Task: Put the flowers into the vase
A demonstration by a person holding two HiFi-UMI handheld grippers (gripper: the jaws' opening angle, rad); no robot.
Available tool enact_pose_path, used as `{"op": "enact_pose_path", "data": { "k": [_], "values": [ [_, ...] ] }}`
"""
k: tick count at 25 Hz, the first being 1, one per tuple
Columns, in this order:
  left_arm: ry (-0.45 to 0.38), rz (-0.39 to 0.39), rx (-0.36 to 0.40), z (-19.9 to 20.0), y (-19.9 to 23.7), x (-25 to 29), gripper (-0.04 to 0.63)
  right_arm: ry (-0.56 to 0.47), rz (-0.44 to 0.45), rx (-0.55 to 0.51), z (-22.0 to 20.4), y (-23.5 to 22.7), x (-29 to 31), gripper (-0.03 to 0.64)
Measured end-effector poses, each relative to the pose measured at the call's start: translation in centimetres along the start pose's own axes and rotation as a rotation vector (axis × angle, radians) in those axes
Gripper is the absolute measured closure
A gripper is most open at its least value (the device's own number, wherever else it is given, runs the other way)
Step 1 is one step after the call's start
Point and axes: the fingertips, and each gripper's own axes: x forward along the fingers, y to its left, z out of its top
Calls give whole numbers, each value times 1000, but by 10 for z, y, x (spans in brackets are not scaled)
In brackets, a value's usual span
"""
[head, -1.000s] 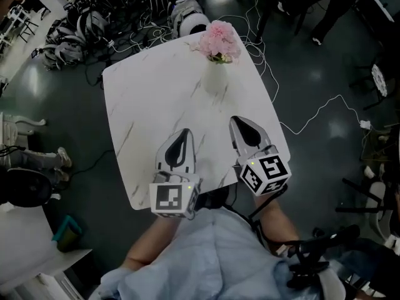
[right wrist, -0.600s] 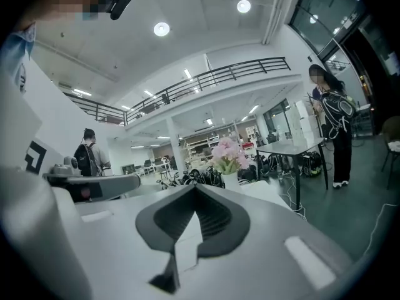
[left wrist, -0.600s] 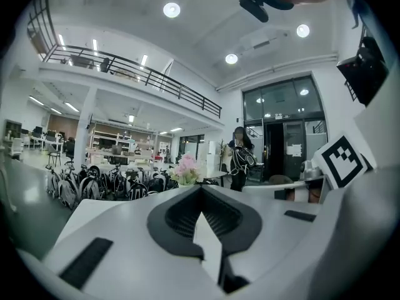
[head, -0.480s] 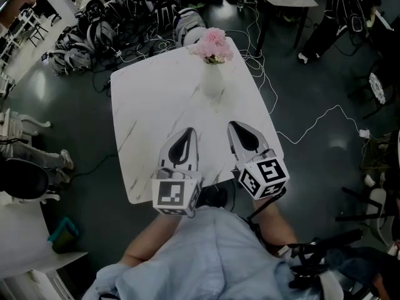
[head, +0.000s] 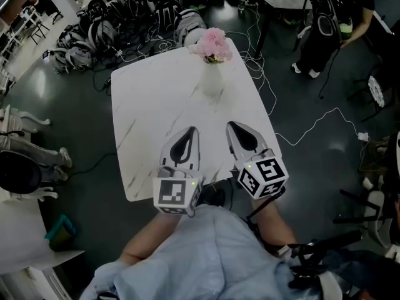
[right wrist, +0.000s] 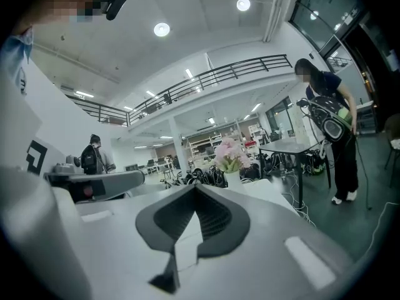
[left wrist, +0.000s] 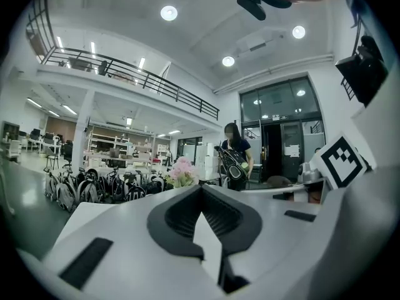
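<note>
flowers point(head: 212, 42) in vase point(head: 212, 83), 12 o'clock on counter point(head: 150, 105); left tool point(head: 190, 132) and right tool point(head: 234, 127) clenched empty at 6 o'clock, task likely done.

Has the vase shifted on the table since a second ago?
No. The vase stands near the table's far edge, just as before.

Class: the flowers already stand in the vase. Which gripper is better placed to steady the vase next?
Right, narrowly. The right gripper lies slightly nearer the vase than the left gripper. Both are shut and empty, so either must open first.
</note>
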Motion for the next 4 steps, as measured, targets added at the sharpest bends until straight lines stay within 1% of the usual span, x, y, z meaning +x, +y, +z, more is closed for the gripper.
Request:
{"op": "enact_pose_path", "data": {
  "k": [4],
  "values": [
    [10, 9, -3, -1, 2, 3, 591, 3, 0, 7, -1, -3, 3, 617]
  ]
}}
